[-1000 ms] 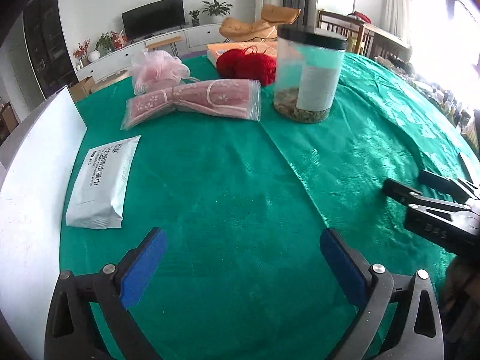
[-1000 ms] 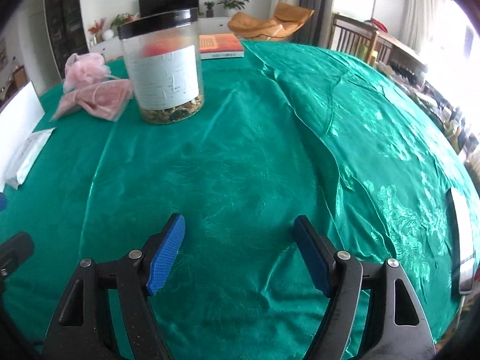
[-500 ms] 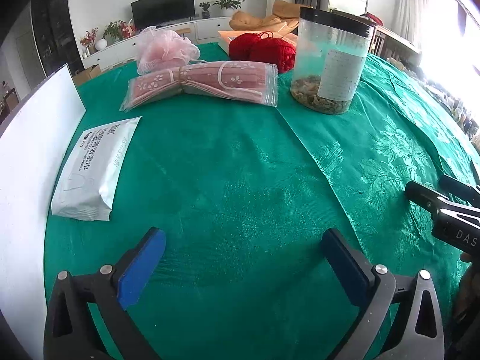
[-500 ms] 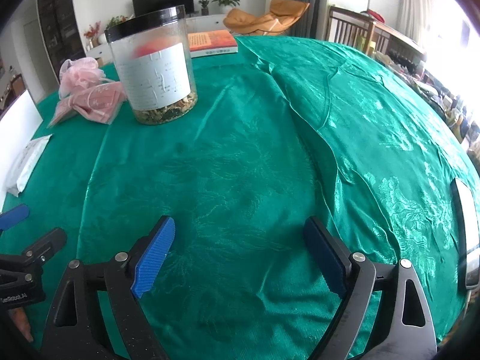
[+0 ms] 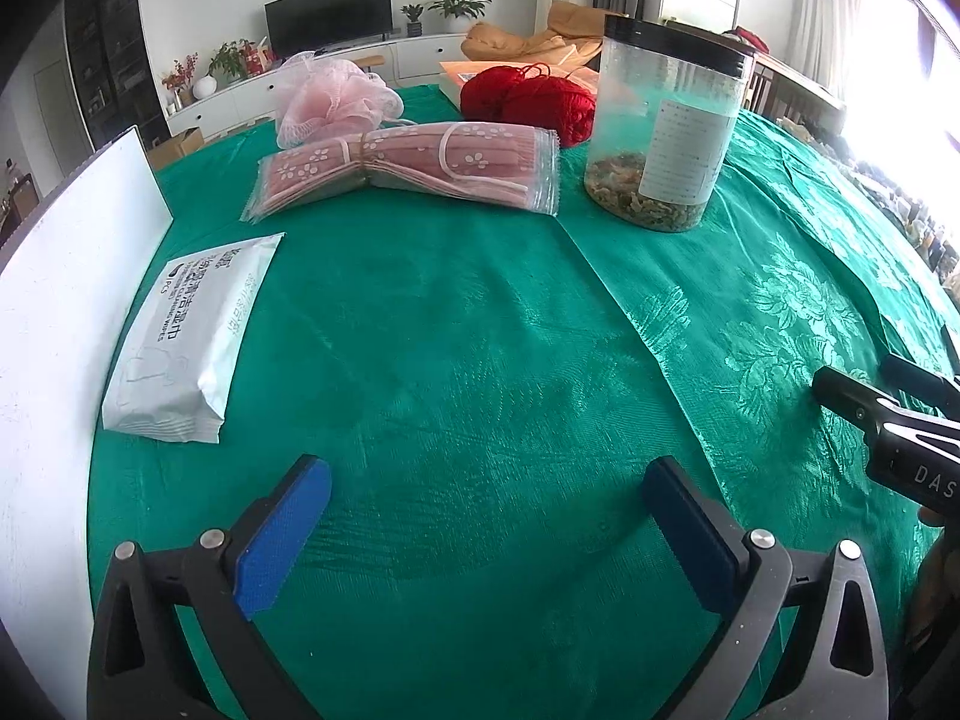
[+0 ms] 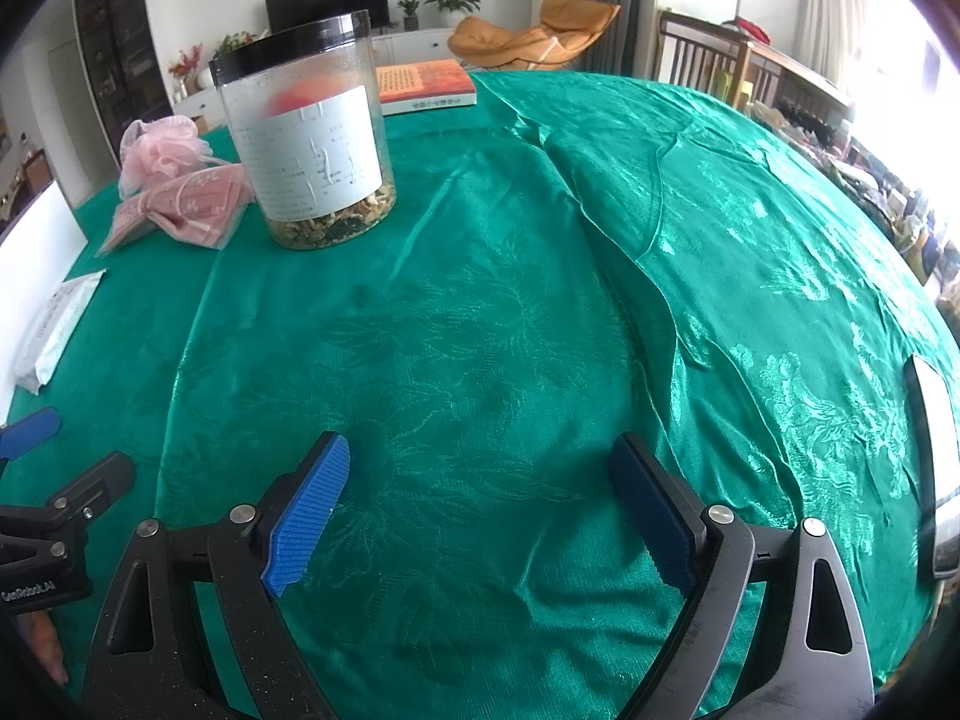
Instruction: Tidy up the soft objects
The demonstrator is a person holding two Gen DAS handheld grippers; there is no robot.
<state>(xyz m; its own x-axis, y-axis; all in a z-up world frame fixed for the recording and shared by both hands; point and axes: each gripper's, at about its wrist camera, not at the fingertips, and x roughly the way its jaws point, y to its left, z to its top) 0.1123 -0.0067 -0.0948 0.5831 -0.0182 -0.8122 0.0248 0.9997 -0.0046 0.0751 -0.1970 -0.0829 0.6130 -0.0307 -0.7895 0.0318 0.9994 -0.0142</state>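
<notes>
- Left wrist view: left gripper (image 5: 487, 516) at 6 o'clock, blue pads spread wide, nothing between them, over the green tablecloth (image 5: 480, 330).
- White pack of wipes (image 5: 187, 336) at 9 o'clock, lying flat just beside a white board (image 5: 54, 312).
- Pink packet of masks (image 5: 408, 171) at 11 o'clock; pink mesh sponge (image 5: 336, 99) behind it, touching or nearly so.
- Red yarn (image 5: 528, 99) at 12 o'clock, left of the clear jar (image 5: 666, 126) with black lid, upright at 1 o'clock.
- Right gripper's tips at 3 o'clock.
- Right wrist view: right gripper (image 6: 480, 492) at 6 o'clock, pads spread fully apart, holding nothing.
- Jar at 11 o'clock; masks and sponge to its left at 10 o'clock; wipes at 9 o'clock edge.
- Seen only here: orange book (image 6: 426, 84) at 12 o'clock; a flat white object (image 6: 936, 468) at 3 o'clock, unclear. The yarn shows only as a red blur through the jar.
- Against a second earlier: right pads stand wider; left camera has edged closer, wipes and masks larger; objects unmoved.
</notes>
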